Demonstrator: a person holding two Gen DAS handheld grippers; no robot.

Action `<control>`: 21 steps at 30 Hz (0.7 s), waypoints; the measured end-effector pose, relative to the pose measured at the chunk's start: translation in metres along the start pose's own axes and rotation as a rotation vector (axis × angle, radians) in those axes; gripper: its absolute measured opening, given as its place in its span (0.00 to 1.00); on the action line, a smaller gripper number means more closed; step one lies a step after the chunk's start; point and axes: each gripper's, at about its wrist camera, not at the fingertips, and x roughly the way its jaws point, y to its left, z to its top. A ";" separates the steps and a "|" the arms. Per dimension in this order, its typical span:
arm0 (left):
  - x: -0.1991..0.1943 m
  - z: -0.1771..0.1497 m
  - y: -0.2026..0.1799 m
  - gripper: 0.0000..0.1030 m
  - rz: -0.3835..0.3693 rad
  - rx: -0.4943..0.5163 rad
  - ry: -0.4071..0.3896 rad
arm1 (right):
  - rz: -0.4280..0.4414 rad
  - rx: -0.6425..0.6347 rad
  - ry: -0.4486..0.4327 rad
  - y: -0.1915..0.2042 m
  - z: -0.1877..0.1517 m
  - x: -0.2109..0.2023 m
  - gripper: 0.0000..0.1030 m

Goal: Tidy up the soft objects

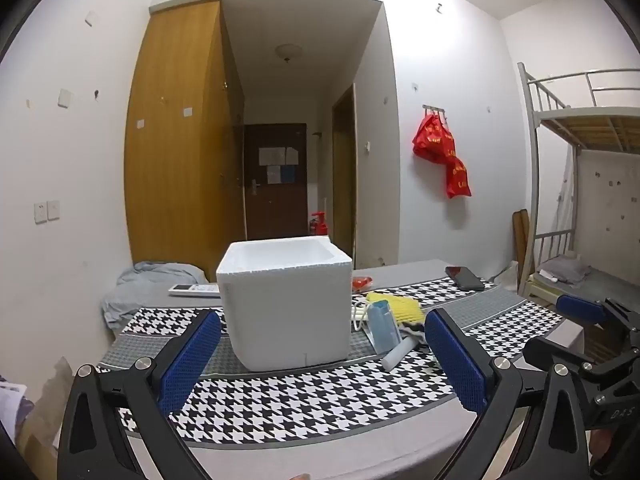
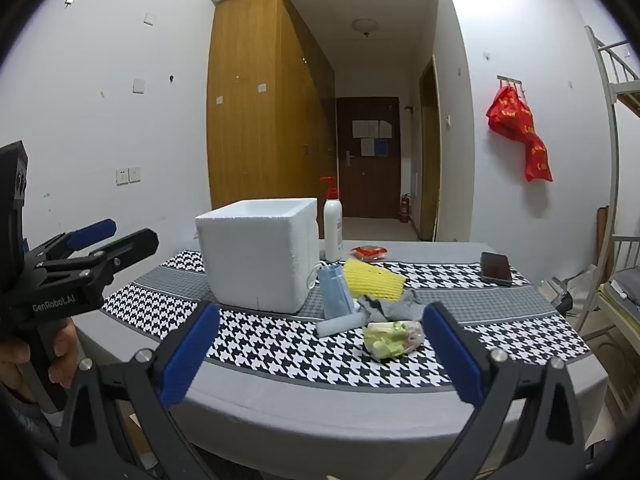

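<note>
An open white foam box (image 2: pixel 256 254) stands upright on the table; beside it lie yellow foam netting (image 2: pixel 372 279), a blue face mask (image 2: pixel 335 290), and a grey cloth (image 2: pixel 390 307).

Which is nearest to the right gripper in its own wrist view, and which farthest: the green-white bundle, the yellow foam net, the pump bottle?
From the right gripper:
1. Green-white bundle, just ahead, right of centre.
2. Yellow foam net, mid-table beside the box.
3. Pump bottle, far edge, behind the box.
</note>
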 end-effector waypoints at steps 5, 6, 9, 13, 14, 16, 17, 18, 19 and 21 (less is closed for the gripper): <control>0.000 0.000 0.004 0.99 -0.001 0.006 -0.001 | 0.002 -0.015 0.015 0.002 0.001 0.002 1.00; -0.003 -0.001 -0.005 0.99 0.001 0.022 -0.013 | 0.004 -0.014 0.015 0.002 0.001 0.002 1.00; 0.004 -0.001 -0.003 0.99 -0.016 0.004 0.015 | -0.003 -0.013 0.014 0.001 0.001 0.003 1.00; 0.006 0.000 0.000 0.99 0.002 -0.006 0.015 | -0.002 -0.009 0.009 -0.001 0.003 0.004 1.00; 0.007 0.001 0.001 0.99 0.006 -0.008 0.015 | -0.001 -0.009 0.010 0.000 0.003 0.004 1.00; 0.010 0.000 0.001 0.99 0.006 -0.012 0.023 | -0.002 -0.009 0.011 0.001 0.004 0.005 1.00; 0.012 0.001 0.002 0.99 0.002 -0.018 0.028 | -0.002 -0.003 0.008 -0.001 0.004 0.004 1.00; 0.013 0.001 0.003 0.99 0.001 -0.021 0.032 | -0.001 -0.004 0.009 -0.001 0.004 0.004 1.00; 0.014 0.001 0.004 0.99 0.003 -0.026 0.033 | -0.002 -0.004 0.012 -0.002 0.003 0.004 1.00; 0.015 -0.001 0.004 0.99 0.007 -0.036 0.036 | 0.001 -0.003 0.013 -0.003 0.002 0.003 1.00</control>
